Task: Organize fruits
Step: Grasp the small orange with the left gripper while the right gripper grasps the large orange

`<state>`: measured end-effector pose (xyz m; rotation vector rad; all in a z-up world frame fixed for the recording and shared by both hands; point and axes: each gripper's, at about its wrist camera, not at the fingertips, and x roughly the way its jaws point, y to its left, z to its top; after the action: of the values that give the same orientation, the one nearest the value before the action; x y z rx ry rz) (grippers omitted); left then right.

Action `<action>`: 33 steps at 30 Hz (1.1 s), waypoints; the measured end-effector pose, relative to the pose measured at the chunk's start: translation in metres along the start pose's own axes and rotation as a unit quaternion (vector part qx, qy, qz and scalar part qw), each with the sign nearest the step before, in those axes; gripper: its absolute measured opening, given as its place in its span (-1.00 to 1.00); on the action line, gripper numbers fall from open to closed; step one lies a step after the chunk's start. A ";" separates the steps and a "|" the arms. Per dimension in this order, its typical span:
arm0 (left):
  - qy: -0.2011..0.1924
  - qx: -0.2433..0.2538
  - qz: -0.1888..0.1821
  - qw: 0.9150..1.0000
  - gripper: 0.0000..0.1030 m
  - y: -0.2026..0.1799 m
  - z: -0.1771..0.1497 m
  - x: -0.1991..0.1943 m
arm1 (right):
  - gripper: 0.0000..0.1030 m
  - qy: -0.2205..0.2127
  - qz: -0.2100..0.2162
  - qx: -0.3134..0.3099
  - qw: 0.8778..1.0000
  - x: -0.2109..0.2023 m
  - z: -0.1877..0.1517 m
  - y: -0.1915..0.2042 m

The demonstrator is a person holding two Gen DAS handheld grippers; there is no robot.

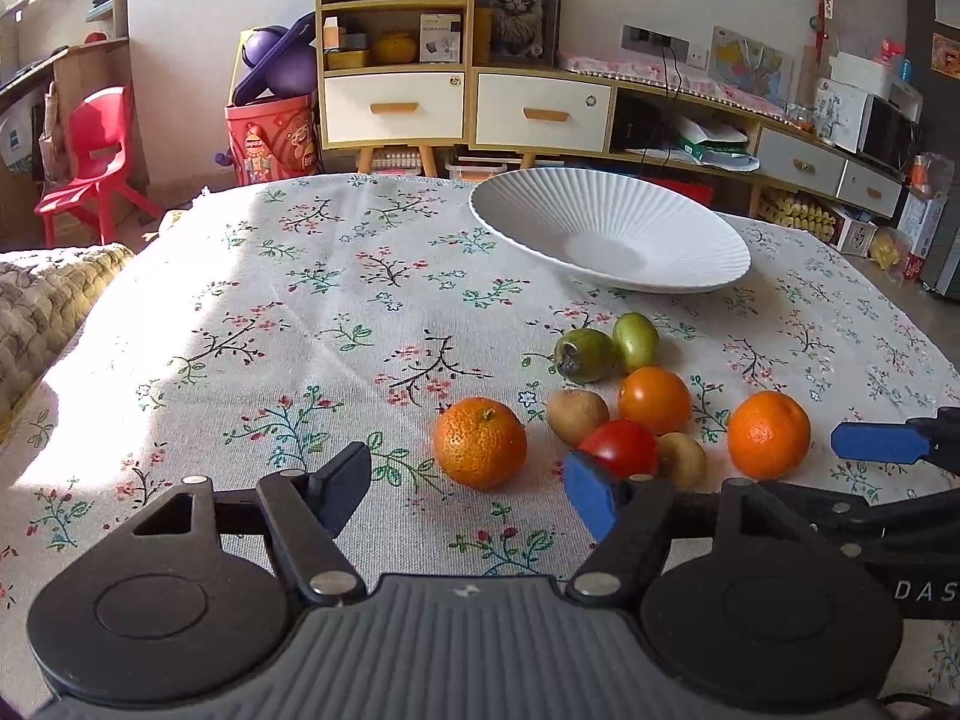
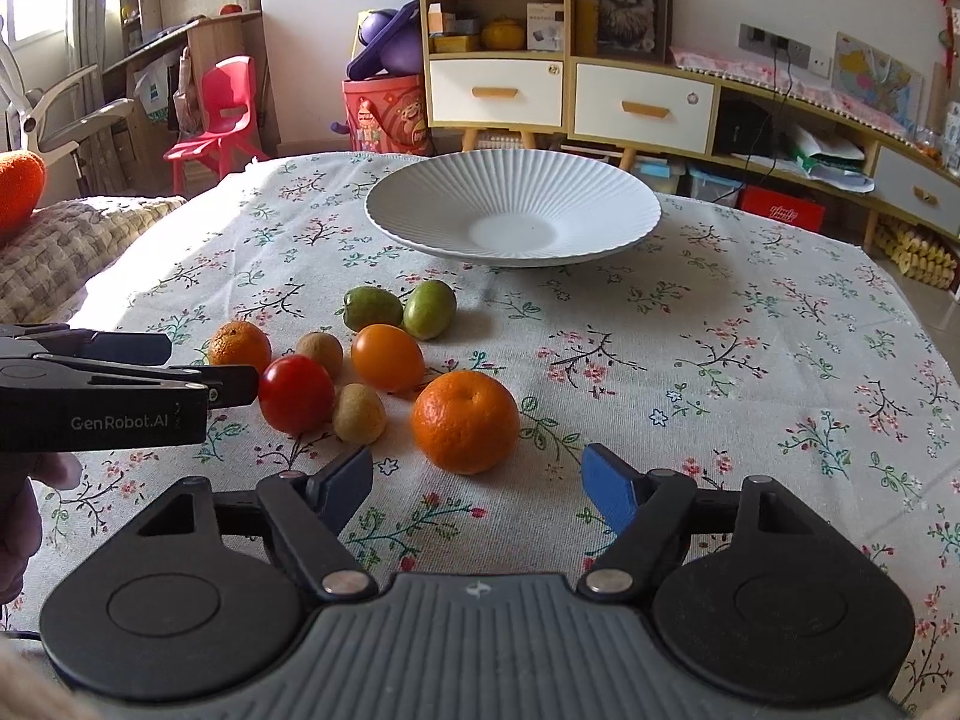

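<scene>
A loose cluster of fruit lies on the floral tablecloth (image 1: 300,312). It holds two mandarins, a red tomato (image 2: 296,394), a smooth orange fruit (image 2: 387,357), two small brown fruits and two green ones (image 2: 429,309). The empty white ribbed plate (image 2: 420,198) stands behind them. My left gripper (image 1: 474,486) is open, with the left mandarin (image 1: 480,443) just ahead between its fingertips, untouched. My right gripper (image 2: 480,486) is open too, and the right mandarin (image 2: 465,420) sits just beyond its tips. Each gripper shows at the edge of the other's view.
A quilted cushion (image 2: 66,252) lies at the table's left edge. Beyond the table stand a red chair (image 2: 222,114), a red bucket and a shelf unit with white drawers (image 2: 498,90). A hand (image 2: 24,516) holds the left gripper's body.
</scene>
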<state>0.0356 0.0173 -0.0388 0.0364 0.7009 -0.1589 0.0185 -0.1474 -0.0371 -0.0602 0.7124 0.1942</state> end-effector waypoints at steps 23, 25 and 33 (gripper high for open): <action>-0.002 0.004 -0.001 1.000 -0.49 -0.002 0.000 0.012 | 0.02 -0.004 -0.004 -0.002 1.000 0.009 0.004 0.000; -0.003 0.008 -0.002 1.000 -0.56 -0.003 0.000 0.013 | -0.06 -0.004 -0.003 -0.003 1.000 0.009 0.004 0.000; -0.003 0.008 -0.001 1.000 -0.62 -0.003 0.001 0.012 | -0.24 -0.006 0.004 -0.003 1.000 0.008 0.006 0.001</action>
<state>0.0445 0.0125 -0.0453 0.0492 0.6929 -0.1670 0.0283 -0.1442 -0.0383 -0.0617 0.7011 0.2045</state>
